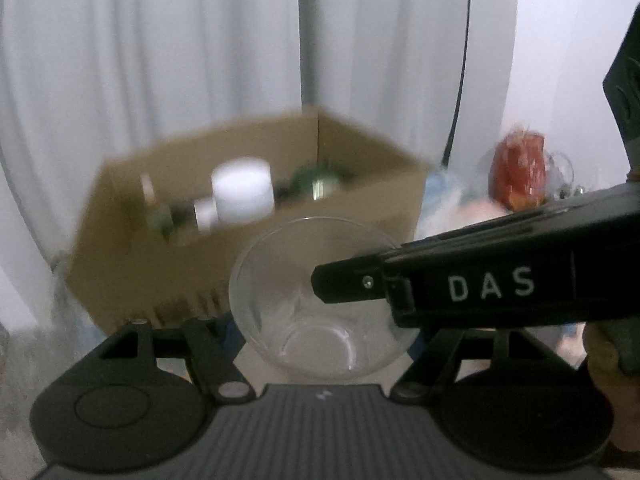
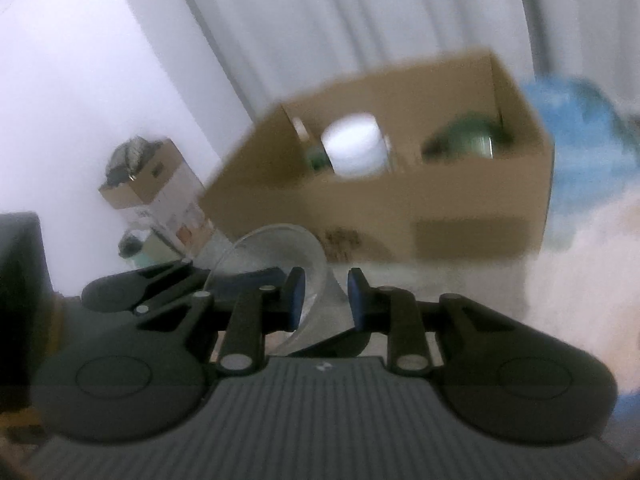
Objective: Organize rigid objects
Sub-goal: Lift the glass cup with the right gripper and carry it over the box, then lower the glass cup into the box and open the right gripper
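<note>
A clear glass bowl [image 1: 320, 300] sits between my left gripper's [image 1: 324, 326] fingers, which close on its sides. My right gripper [image 2: 326, 300] has its fingers on either side of the bowl's rim [image 2: 280, 256]; one finger [image 1: 352, 282] reaches into the bowl in the left wrist view. Both hold the bowl in the air in front of an open cardboard box [image 1: 248, 216]. The box holds a white jar [image 1: 244, 192], a green can [image 1: 320, 180] and small bottles. The box also shows in the right wrist view [image 2: 400, 184]. Frames are blurred.
White curtains hang behind the box. A red bag [image 1: 520, 172] lies to the right in the left wrist view. A blue bag [image 2: 584, 140] is right of the box, and a small cardboard box [image 2: 144, 176] stands at the left wall.
</note>
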`<state>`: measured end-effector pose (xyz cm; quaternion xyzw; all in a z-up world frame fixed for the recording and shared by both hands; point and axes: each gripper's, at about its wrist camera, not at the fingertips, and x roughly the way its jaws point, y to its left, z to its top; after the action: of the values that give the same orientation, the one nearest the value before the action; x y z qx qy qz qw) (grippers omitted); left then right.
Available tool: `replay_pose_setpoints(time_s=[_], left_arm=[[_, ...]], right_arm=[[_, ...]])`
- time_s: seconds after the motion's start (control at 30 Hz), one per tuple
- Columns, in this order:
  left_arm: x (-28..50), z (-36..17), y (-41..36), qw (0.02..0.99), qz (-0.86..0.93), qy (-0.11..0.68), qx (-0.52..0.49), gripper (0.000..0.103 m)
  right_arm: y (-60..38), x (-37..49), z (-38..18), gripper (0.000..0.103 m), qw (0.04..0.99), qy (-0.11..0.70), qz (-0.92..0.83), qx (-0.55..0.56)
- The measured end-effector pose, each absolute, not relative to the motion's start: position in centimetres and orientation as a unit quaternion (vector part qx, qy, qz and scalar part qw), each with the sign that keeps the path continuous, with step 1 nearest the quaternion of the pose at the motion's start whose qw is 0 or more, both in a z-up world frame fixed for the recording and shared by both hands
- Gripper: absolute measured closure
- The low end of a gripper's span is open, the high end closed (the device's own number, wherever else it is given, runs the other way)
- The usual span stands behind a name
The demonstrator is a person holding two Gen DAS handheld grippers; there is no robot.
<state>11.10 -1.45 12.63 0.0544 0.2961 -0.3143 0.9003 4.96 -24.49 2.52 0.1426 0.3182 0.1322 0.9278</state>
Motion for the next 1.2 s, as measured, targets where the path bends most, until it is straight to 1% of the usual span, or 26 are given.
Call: replay_pose_setpoints(time_s=[0.13,0.23,0.3,0.4,0.5,0.63,0.73,0.97,1.03,1.2], left_arm=[[12.2,16.8,-2.1,0.917,-0.315,0.238,0.060,0.028],[14.2,19.0,-3.3,0.921,-0.319,0.216,0.062,0.028],[16.0,19.8,-4.3,0.918,-0.326,0.217,0.059,0.028],[19.6,20.1,-6.0,0.907,-0.341,0.242,0.051,0.028],[22.8,19.1,-7.8,0.889,-0.353,0.288,0.042,0.028],[25.7,17.0,-9.6,0.864,-0.361,0.350,0.030,0.028],[26.8,15.9,-10.4,0.853,-0.362,0.375,0.031,0.028],[27.6,14.5,-12.2,0.832,-0.370,0.412,0.039,0.028],[27.6,14.1,-11.0,0.826,-0.370,0.423,0.038,0.028],[27.3,14.1,-12.3,0.822,-0.368,0.430,0.065,0.028]], right_arm=[[-25.2,5.2,7.4,0.080,0.949,0.259,0.140,0.110],[-26.6,6.6,10.1,0.080,0.957,0.236,0.140,0.095],[-27.8,8.3,11.3,0.080,0.959,0.231,0.136,0.089],[-29.6,11.1,12.1,0.080,0.958,0.241,0.130,0.082],[-31.6,14.6,11.5,0.080,0.950,0.272,0.126,0.085],[-33.8,18.4,9.2,0.079,0.932,0.324,0.133,0.091],[-34.6,20.4,7.7,0.079,0.919,0.356,0.145,0.088],[-33.9,21.7,5.8,0.080,0.905,0.391,0.162,0.044],[-33.9,21.8,5.6,0.080,0.902,0.396,0.165,0.036],[-34.2,22.4,4.9,0.080,0.897,0.408,0.168,0.025]])
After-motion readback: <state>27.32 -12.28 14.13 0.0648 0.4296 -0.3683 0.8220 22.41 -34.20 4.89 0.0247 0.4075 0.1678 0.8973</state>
